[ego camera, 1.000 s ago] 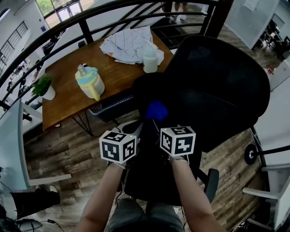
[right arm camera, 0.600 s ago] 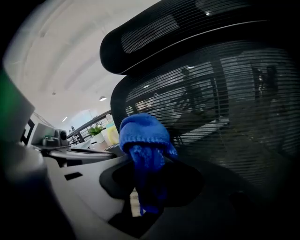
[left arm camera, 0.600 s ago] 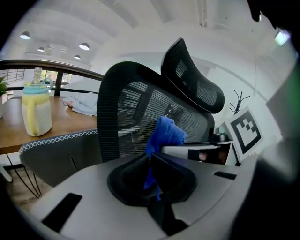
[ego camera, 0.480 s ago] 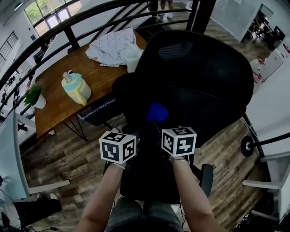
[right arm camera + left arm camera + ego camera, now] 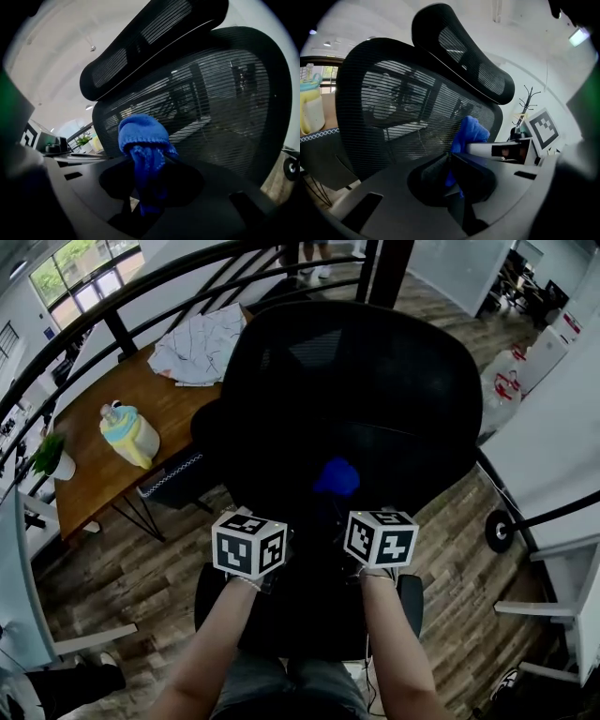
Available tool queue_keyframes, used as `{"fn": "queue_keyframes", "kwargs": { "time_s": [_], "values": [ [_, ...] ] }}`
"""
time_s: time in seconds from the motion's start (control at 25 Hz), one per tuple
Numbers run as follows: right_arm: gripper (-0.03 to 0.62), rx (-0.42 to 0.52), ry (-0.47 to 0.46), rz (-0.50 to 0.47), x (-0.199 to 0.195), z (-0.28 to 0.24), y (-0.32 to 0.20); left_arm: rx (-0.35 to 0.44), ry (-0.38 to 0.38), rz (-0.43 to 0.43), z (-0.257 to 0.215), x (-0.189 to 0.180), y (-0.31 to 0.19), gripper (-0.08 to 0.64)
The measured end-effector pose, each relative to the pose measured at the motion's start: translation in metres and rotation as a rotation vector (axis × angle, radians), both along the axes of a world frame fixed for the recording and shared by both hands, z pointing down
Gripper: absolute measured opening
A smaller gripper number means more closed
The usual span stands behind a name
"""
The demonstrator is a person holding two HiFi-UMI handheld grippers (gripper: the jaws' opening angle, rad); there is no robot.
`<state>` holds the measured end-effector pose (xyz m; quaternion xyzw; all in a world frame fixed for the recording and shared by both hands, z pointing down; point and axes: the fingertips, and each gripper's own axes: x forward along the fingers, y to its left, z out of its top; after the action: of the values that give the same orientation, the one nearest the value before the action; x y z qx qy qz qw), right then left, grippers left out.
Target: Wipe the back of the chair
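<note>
Blue cloth (image 5: 336, 476) is bunched into a ball at the tip of the right gripper (image 5: 146, 161), whose jaws are clamped on it, with a tail of the fabric hanging down between them. The ball sits low on the black mesh chair back (image 5: 356, 371), below the headrest (image 5: 154, 42); from here I can't tell whether it actually presses on the mesh. The left gripper (image 5: 451, 161) is just beside the right one and points at the same spot. Its jaws are drawn down to a narrow slit, and a sliver of blue shows in that slit, though I can't say they pinch it. Beyond the chair a wooden table (image 5: 159, 395) carries a pastel jug (image 5: 129, 435) and a striped fabric (image 5: 202, 343)
</note>
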<state>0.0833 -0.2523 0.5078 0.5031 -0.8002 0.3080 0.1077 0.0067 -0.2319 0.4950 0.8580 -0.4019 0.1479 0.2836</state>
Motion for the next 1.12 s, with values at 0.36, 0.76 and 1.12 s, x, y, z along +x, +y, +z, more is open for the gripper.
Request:
{"fn": "queue_keyframes", "kwargs": {
  "time_s": [0.36, 0.76, 1.12],
  "values": [
    [0.147, -0.001, 0.022, 0.095, 0.066, 0.002, 0.007, 0.025, 0.026, 0.079, -0.01, 0.059, -0.006, 0.032],
    [0.147, -0.013, 0.03, 0.166, 0.119, 0.009, 0.014, 0.03, 0.015, 0.178, -0.011, 0.109, -0.006, 0.032],
    [0.148, -0.019, 0.016, 0.237, 0.162, 0.013, 0.02, 0.029, 0.019, 0.244, -0.01, 0.15, -0.005, 0.032]
  ]
}}
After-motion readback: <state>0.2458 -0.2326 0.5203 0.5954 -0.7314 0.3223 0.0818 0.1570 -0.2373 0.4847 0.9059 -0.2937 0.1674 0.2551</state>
